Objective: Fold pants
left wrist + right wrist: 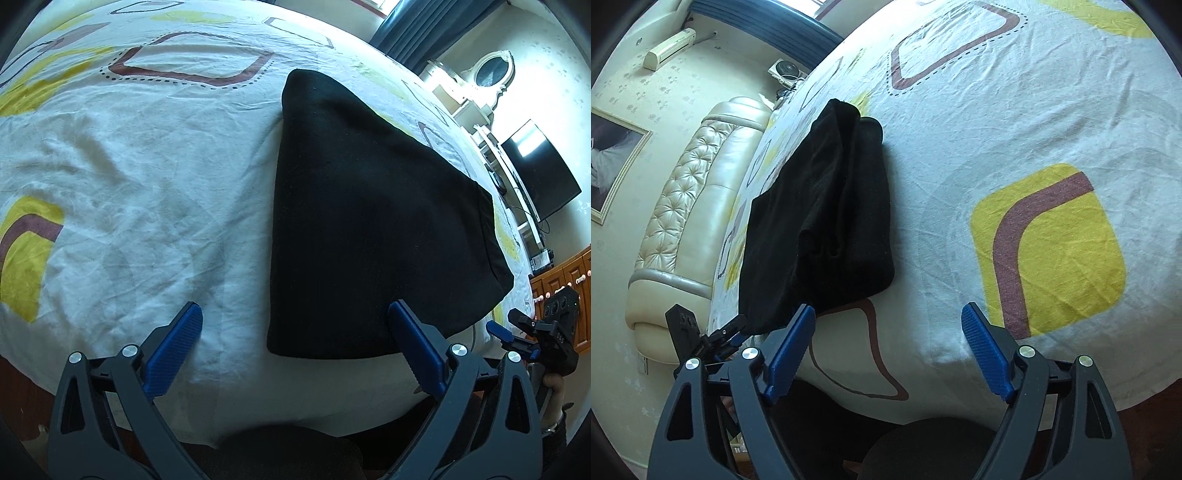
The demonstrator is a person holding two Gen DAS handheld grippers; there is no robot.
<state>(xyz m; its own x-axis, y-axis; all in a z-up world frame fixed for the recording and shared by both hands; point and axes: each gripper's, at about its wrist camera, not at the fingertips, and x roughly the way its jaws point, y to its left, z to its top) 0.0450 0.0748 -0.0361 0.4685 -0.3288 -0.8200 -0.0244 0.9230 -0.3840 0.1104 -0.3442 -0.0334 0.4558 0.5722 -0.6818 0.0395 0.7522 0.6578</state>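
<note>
The black pants lie folded into a compact stack on the patterned bedsheet. My left gripper is open and empty, hovering near the stack's front left corner by the bed's near edge. The right gripper shows at the far right of this view. In the right wrist view the pants lie ahead to the left, layers visible at the near end. My right gripper is open and empty, just right of the stack's near end. The left gripper shows at lower left.
The sheet covers the bed with yellow and maroon shapes. A padded cream headboard stands at the left. A dresser with an oval mirror, a dark screen and wooden cabinets lie beyond the bed.
</note>
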